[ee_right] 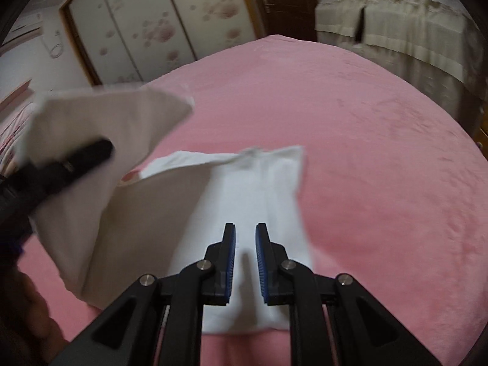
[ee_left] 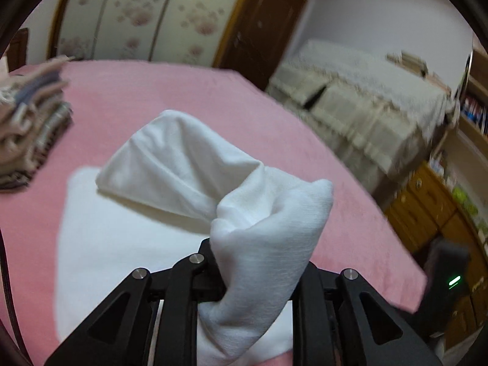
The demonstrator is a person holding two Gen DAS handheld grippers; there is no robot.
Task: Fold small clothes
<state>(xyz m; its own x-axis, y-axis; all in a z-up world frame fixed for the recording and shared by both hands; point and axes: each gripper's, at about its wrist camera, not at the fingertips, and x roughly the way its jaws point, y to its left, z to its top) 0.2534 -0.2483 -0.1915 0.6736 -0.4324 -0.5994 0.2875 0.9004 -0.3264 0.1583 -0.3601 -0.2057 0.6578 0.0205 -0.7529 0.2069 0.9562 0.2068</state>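
Left tongs [ee_left: 244, 262] raised, clamping white garment [ee_left: 170, 164]; right tongs [ee_right: 245, 259] parted above it.

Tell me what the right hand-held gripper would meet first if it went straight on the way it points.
Probably the white garment lying flat on the pink bed cover. The right hand-held gripper is open and empty just above it, though the gap is hard to judge.

Bed [ee_right: 366, 152]: covered in a pink, plush-looking cover; it carries everything here.
White garment [ee_right: 253, 201]: lies on the bed's near middle; its right part rests flat, its left part is raised off the cover.
Stack of folded clothes [ee_left: 30, 128]: sits on the bed at its far left, apart from the garment.
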